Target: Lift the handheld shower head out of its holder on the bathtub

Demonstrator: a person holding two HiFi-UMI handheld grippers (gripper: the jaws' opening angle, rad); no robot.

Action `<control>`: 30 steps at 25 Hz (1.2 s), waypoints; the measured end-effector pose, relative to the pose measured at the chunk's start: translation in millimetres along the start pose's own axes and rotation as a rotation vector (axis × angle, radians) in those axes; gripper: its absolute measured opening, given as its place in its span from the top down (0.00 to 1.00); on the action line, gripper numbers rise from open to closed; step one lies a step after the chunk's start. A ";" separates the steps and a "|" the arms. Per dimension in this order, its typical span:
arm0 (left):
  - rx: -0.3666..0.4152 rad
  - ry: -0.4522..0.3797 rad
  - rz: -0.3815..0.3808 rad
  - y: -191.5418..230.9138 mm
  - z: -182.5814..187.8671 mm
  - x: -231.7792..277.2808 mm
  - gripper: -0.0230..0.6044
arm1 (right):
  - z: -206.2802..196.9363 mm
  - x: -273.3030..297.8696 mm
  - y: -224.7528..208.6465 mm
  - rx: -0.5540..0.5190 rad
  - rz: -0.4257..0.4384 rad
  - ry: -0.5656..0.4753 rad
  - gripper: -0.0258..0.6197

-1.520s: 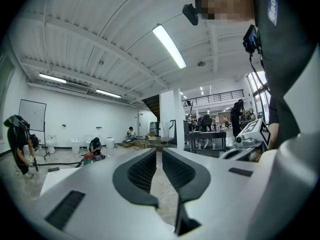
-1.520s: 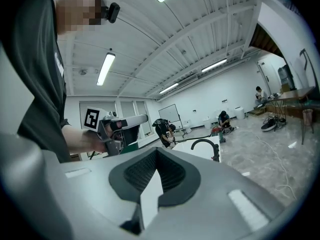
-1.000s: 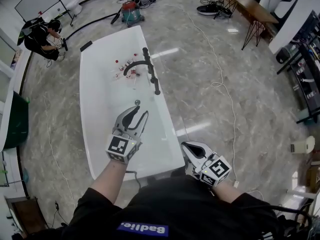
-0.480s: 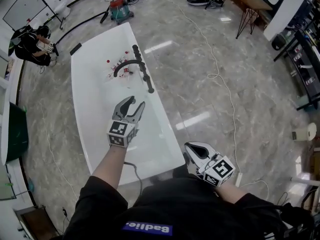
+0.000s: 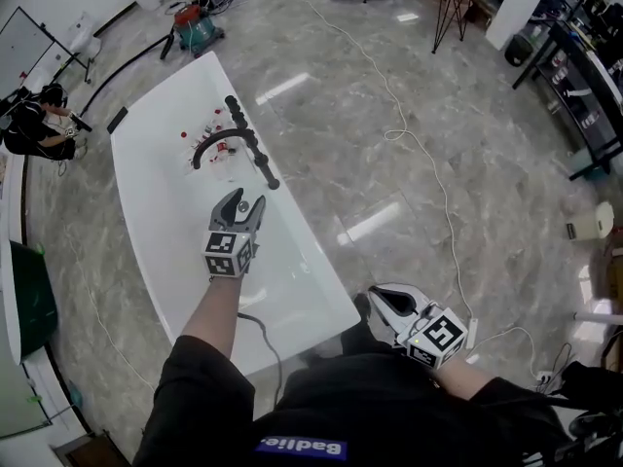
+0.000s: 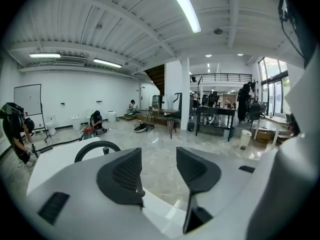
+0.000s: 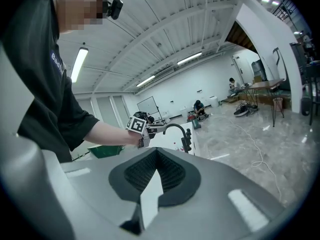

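Grey marble floor [image 5: 370, 115] stretches across a large workshop, with a white freestanding bathtub [image 5: 146, 212] set at a slant in the head view and a pale cable [image 5: 428, 163] snaking over the floor beside it. A black faucet set runs along the tub's far right rim. Its arched spout [image 5: 209, 144] curves over the basin, and the handheld shower head [image 5: 263, 168] sits in its holder at the near end of that row. Small red-capped bottles [image 5: 209, 129] lie inside the tub by the spout.

The left claw [image 5: 243, 199] hangs over the tub just inside the right rim, near the shower head but not touching it. The left gripper view shows its jaws opening with nothing between them, only floor beyond the gap [image 6: 159, 159].

The right claw [image 5: 382, 295] is held low beside the person's body, past the tub's near corner, well apart from the fixture. Its jaws are pressed together and empty [image 7: 157, 159].

A teal and red vacuum cleaner [image 5: 195, 29] stands beyond the tub, and a person in black [image 5: 34, 125] crouches at the left.
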State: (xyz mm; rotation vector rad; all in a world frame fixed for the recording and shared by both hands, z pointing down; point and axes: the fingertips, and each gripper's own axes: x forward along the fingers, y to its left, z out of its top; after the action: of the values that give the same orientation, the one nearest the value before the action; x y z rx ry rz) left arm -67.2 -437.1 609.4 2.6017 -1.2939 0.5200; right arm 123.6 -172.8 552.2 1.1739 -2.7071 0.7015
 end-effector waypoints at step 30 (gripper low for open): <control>-0.012 0.206 0.163 86.9 -119.5 166.8 0.61 | -62.7 -46.2 -71.3 0.124 -0.170 0.173 0.97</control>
State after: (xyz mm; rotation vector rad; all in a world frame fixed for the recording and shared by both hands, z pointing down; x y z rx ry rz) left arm -70.5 -573.4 785.7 2.3708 -1.4391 0.7824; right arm 201.5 -156.1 621.5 1.2864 -2.4204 0.9099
